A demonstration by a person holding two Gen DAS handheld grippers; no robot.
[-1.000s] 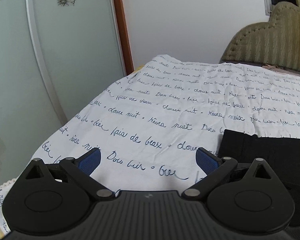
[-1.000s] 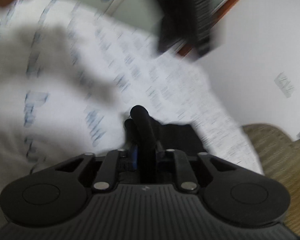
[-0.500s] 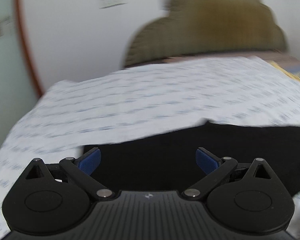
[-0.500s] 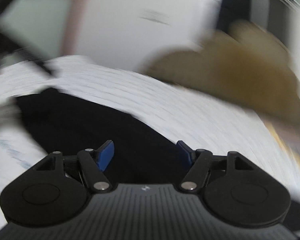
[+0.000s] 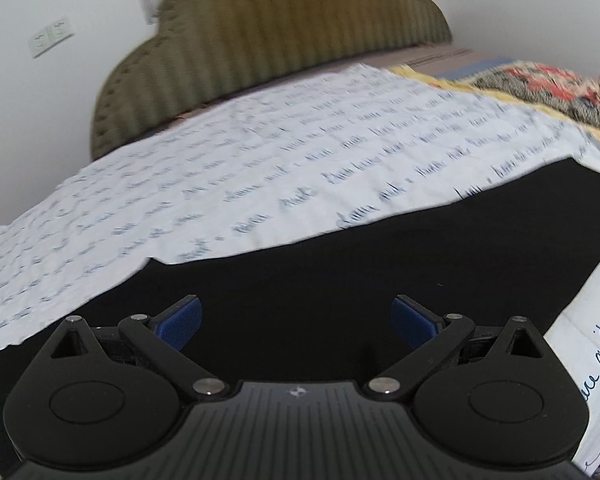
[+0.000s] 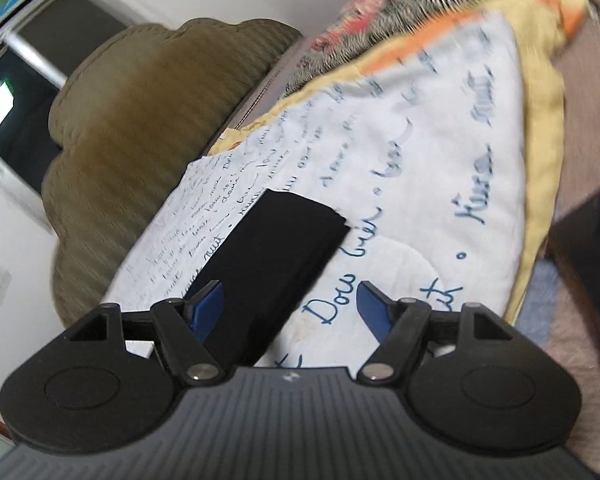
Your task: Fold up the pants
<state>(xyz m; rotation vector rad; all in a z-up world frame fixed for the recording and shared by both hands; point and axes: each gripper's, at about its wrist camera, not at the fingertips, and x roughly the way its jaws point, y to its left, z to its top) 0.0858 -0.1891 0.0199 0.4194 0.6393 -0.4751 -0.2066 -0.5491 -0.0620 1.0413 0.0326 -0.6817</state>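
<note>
The black pants lie flat in a long folded strip on the white bedsheet with blue script. My left gripper is open and empty, with its blue pads just above the near part of the pants. In the right wrist view the pants run away from me as a narrow black band that ends in a square edge. My right gripper is open and empty over the near end of that band, with the left pad over the cloth and the right pad over the sheet.
An olive ribbed headboard stands at the far end of the bed against a white wall. A patterned red and black blanket with yellow edging lies at the bed's far right. The bed's edge drops off to the right of my right gripper.
My right gripper, shut on black cloth a second ago, let go and now stands open. Both grippers have swung round to face the headboard, over the pants.
</note>
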